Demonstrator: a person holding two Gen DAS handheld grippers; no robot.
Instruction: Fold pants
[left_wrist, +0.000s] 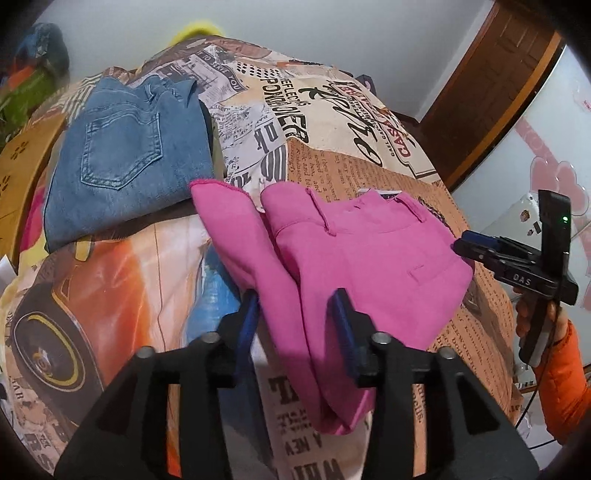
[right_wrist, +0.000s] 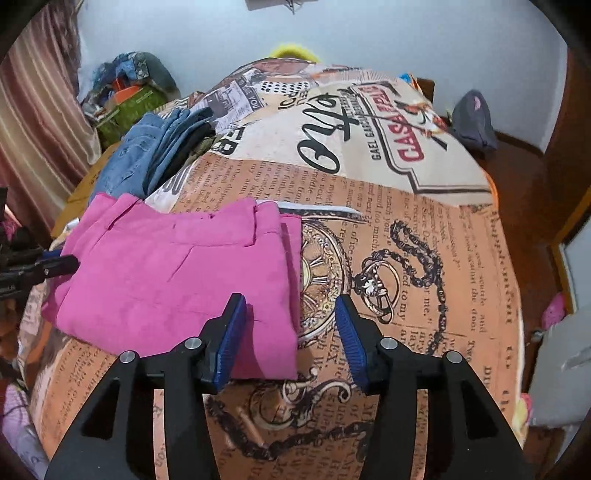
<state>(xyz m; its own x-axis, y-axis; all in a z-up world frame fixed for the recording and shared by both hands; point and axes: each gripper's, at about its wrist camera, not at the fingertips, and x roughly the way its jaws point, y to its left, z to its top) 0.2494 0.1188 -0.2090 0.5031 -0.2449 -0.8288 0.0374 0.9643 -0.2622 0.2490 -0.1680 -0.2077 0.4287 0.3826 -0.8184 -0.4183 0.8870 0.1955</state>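
Pink pants (left_wrist: 351, 258) lie folded on the printed bedspread (left_wrist: 332, 122), waistband toward the far side, one folded leg end sticking out at the left. My left gripper (left_wrist: 295, 321) hovers open over their near edge, and the cloth shows between its blue pads without being pressed. In the right wrist view the pink pants (right_wrist: 177, 266) fill the left half. My right gripper (right_wrist: 291, 328) stands open above their near right corner, nothing clamped. The right gripper (left_wrist: 461, 243) also shows in the left wrist view, just off the pants' right edge, held by a hand in an orange sleeve.
Folded blue jeans (left_wrist: 129, 155) lie at the back left of the bed, beyond the pink pants. Piled clothes (right_wrist: 129, 92) and a curtain (right_wrist: 40, 110) stand at the far left. A wooden door (left_wrist: 491, 85) is at the right. The bedspread (right_wrist: 424, 258) drops off to the right.
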